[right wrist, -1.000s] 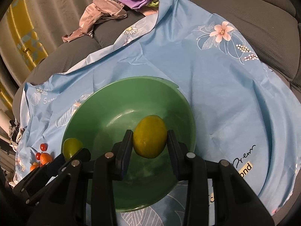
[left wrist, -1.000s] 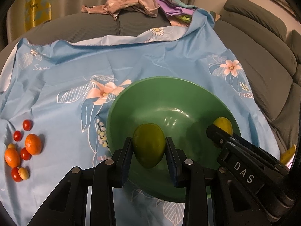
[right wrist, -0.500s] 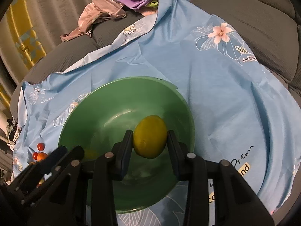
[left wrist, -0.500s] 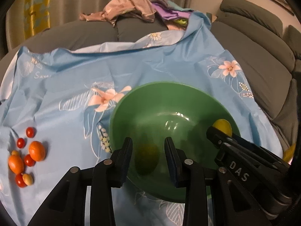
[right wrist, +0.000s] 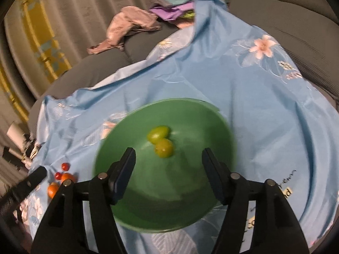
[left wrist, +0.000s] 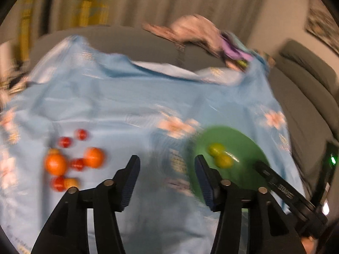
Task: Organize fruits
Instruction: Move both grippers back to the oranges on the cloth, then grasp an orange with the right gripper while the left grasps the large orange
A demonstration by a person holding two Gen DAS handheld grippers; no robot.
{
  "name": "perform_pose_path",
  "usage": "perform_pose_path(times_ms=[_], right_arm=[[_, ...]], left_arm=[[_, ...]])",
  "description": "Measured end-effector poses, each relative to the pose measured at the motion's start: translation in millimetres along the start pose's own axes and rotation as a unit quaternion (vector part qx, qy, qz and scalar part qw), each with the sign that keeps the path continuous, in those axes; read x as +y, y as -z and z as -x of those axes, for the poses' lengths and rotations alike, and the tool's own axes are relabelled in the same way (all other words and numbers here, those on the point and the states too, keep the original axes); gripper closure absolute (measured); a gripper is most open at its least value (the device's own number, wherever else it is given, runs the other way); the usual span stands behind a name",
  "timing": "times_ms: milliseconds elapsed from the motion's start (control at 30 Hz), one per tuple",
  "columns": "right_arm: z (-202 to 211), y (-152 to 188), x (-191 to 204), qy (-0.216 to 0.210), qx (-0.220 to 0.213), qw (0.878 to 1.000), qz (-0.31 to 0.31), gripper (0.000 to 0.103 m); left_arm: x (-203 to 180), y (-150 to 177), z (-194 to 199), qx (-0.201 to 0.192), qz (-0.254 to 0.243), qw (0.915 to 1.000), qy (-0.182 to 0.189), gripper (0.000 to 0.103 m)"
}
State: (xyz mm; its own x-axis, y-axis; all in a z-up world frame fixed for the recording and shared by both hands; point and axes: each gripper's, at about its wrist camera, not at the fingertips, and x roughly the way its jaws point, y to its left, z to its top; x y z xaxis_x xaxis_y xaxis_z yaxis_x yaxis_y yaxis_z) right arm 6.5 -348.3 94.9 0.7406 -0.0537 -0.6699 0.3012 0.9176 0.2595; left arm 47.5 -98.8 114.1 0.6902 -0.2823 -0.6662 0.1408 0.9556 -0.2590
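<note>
A green bowl (right wrist: 190, 190) sits on the blue flowered cloth (right wrist: 243, 89) and holds two yellow-green fruits (right wrist: 163, 147), touching each other; they also show in the left wrist view (left wrist: 220, 156). My right gripper (right wrist: 168, 169) is open and empty above the bowl's near side. My left gripper (left wrist: 166, 175) is open and empty over the cloth, left of the bowl (left wrist: 243, 148). A cluster of oranges (left wrist: 55, 164) and small red tomatoes (left wrist: 78, 164) lies on the cloth ahead and left of it. The left wrist view is blurred.
Crumpled clothes (right wrist: 131, 25) lie on the grey sofa (right wrist: 286, 10) behind the cloth. Curtains (left wrist: 127, 0) hang at the back. The cloth's front edge hangs near the right gripper.
Both grippers opened and dropped their yellow-green fruits into the bowl. The left gripper swung left and back, toward the oranges and tomatoes. The right gripper pulled back a little.
</note>
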Motion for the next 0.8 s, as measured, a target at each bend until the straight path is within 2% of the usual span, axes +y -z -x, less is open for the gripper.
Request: perform_pose_path(times_ms=[100, 267, 367, 467, 533, 567, 600, 667, 767, 800], right_arm=[[3, 2, 15, -0.032, 0.0, 0.999, 0.016, 0.032], [6, 7, 50, -0.104, 0.011, 0.993, 0.048, 0.029], [2, 11, 76, -0.141, 0.029, 0.987, 0.07, 0.028], [-14, 12, 111, -0.174, 0.06, 0.978, 0.1, 0.027], [-31, 15, 137, -0.187, 0.086, 0.972, 0.116, 0.027], [-41, 17, 149, -0.193, 0.104, 0.968, 0.123, 0.027], [-50, 20, 160, -0.2, 0.121, 0.963, 0.132, 0.029], [-76, 30, 191, -0.218, 0.164, 0.948, 0.163, 0.03], [-114, 39, 219, -0.216, 0.213, 0.939, 0.164, 0.047], [-122, 42, 222, -0.217, 0.222, 0.938, 0.156, 0.05]], left_arm=[[35, -8, 15, -0.026, 0.047, 0.9971, -0.054, 0.042], [84, -12, 25, -0.032, 0.106, 0.9898, -0.09, 0.042], [104, -6, 24, -0.018, 0.131, 0.9851, -0.11, 0.042], [123, 11, 12, 0.014, 0.148, 0.9844, -0.095, 0.042], [132, 14, -5, 0.048, 0.148, 0.9806, -0.119, 0.042], [136, 14, -9, 0.048, 0.152, 0.9785, -0.131, 0.042], [141, 14, -13, 0.04, 0.16, 0.9767, -0.138, 0.042], [152, 16, -21, 0.049, 0.175, 0.9731, -0.142, 0.042], [166, 18, -33, 0.063, 0.2, 0.9693, -0.128, 0.043], [168, 17, -36, 0.066, 0.201, 0.9695, -0.125, 0.048]])
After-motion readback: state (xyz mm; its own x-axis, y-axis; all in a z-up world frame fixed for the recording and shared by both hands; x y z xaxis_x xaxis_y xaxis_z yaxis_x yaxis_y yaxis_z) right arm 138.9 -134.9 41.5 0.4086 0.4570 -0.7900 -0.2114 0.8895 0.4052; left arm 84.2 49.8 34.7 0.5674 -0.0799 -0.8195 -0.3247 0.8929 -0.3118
